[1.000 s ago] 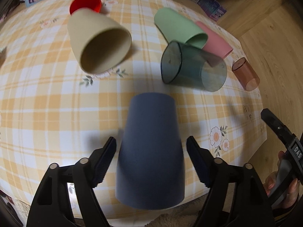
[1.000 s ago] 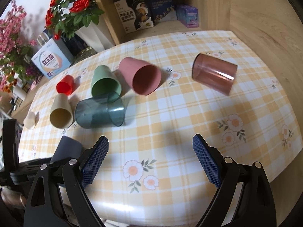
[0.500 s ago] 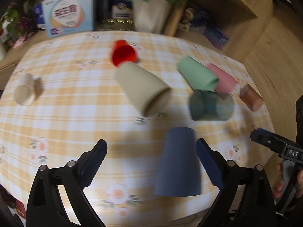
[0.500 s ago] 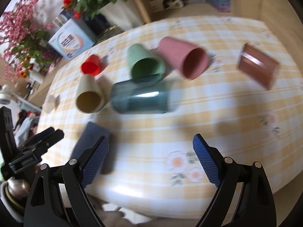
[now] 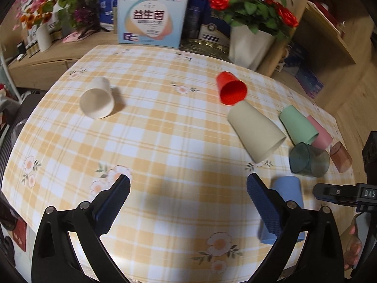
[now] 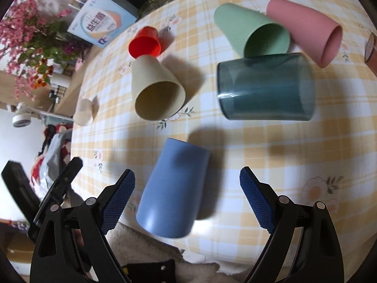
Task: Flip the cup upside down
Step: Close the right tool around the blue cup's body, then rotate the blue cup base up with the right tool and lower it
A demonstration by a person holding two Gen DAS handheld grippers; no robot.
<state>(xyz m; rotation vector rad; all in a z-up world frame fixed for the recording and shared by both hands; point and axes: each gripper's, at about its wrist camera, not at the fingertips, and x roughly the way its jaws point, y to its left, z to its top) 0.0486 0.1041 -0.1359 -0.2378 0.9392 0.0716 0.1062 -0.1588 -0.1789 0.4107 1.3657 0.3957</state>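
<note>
Blue cup (image 6: pixel 174 188) looks like light, stiff, kinda slick plastic sitting near the table's (image 6: pixel 271 141) front edge, so we'd pinch its mid-wall with our right gripper (image 6: pixel 187 198), both claws (image 5: pixel 188 202) spread empty.

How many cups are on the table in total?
8: white cup far left; red cup and beige cup touching; green cup, pink cup, teal clear cup and brown clear cup clustered right; blue cup upside down at the near edge.
</note>
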